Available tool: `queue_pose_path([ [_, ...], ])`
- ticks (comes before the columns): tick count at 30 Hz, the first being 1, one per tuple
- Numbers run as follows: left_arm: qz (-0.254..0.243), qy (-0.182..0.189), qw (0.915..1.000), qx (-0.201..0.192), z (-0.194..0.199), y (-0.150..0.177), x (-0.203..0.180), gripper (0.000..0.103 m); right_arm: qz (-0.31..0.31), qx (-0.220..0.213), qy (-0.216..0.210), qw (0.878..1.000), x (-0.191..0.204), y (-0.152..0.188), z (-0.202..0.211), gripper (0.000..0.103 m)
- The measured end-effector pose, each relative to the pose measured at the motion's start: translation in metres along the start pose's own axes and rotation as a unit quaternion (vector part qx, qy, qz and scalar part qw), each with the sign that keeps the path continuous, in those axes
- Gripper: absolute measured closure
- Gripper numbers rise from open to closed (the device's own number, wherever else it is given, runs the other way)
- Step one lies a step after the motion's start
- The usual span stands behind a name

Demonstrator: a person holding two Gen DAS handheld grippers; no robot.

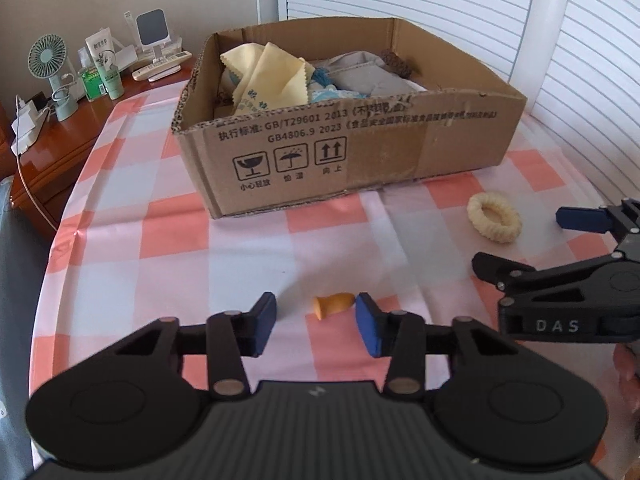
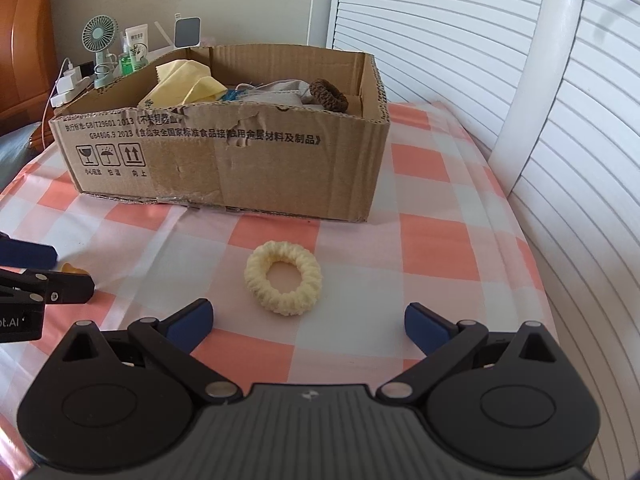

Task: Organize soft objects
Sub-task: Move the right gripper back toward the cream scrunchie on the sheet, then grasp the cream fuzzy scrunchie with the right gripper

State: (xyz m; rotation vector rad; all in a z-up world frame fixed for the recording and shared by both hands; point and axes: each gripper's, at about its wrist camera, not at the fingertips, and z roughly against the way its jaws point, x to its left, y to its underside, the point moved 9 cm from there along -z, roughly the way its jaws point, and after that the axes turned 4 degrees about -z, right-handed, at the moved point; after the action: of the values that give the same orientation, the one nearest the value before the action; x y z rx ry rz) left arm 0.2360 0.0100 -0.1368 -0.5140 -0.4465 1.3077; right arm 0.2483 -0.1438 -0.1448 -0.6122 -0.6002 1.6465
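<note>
small orange earplug [image 1: 334,305] laid on checked tablecloth [image 1: 160,208], flanked by half-closed left gripper [image 1: 316,322], right pad touching, left pad apart, cream scrunchie [image 2: 283,278] lying before wide-open, empty right gripper [image 2: 308,324], cardboard box [image 2: 224,164] filled with cloths behind

At lower centre the left gripper [image 1: 316,322] stood part-closed around an orange earplug [image 1: 333,305], one pad touching; a cream scrunchie [image 1: 494,218] lay right; a cardboard box [image 1: 360,152] above.
</note>
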Motion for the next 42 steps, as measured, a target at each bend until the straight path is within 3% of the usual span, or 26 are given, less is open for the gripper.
queue_pose_path([
  [2,0.001,0.008,1.0,0.002,0.001,0.001,-0.006,0.074,0.005,-0.004,-0.003,1.0,0.002,0.0,0.001,0.0],
  [12,-0.012,0.018,0.9997,-0.004,-0.001,-0.004,-0.017,0.074,0.024,-0.023,-0.046,0.998,0.006,-0.006,-0.003,0.015],
  [22,-0.014,0.021,0.9997,-0.007,-0.001,-0.004,-0.017,0.074,0.041,-0.032,-0.039,0.998,0.019,-0.013,0.0,0.057],
  [33,-0.026,0.029,0.9992,-0.013,-0.001,-0.004,-0.017,0.075,0.026,-0.031,-0.022,0.999,0.012,-0.01,0.005,0.071],
  [42,-0.028,0.034,0.9989,-0.016,-0.001,-0.005,-0.017,0.079,0.016,-0.032,-0.025,0.999,0.005,-0.009,0.006,0.062],
])
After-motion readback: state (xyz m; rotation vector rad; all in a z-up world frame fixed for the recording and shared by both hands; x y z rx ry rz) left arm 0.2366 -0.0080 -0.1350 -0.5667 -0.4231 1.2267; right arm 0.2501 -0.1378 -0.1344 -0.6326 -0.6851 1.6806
